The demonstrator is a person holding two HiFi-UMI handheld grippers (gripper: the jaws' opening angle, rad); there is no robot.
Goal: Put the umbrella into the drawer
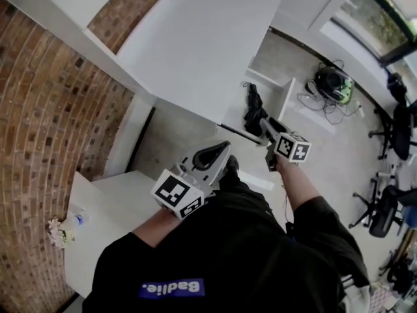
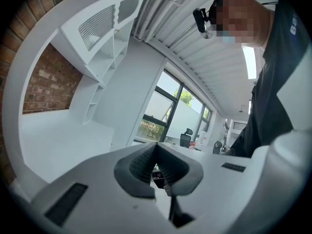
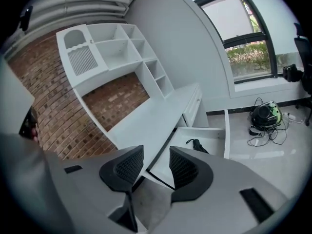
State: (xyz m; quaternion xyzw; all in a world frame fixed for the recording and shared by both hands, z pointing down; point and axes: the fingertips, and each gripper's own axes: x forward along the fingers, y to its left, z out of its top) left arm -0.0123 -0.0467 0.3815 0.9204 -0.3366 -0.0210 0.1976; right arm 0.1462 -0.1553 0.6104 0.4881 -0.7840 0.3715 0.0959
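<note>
The black folded umbrella (image 1: 253,111) lies inside the open white drawer (image 1: 287,98) under the white desk (image 1: 195,38). In the right gripper view the umbrella (image 3: 198,144) shows in the drawer (image 3: 226,130) beyond the jaws. My right gripper (image 1: 267,128) is above the drawer's near end; its jaws (image 3: 156,150) stand open with nothing between them. My left gripper (image 1: 221,150) is held in front of the person's body, left of the drawer. Its pads (image 2: 156,148) meet, shut on nothing.
A brick wall (image 1: 45,109) runs along the left, with white shelving (image 3: 122,48) above the desk. A low white table (image 1: 111,201) with flowers (image 1: 57,232) stands at lower left. A black device with cables (image 1: 332,83) and office chairs (image 1: 394,129) are on the floor at right.
</note>
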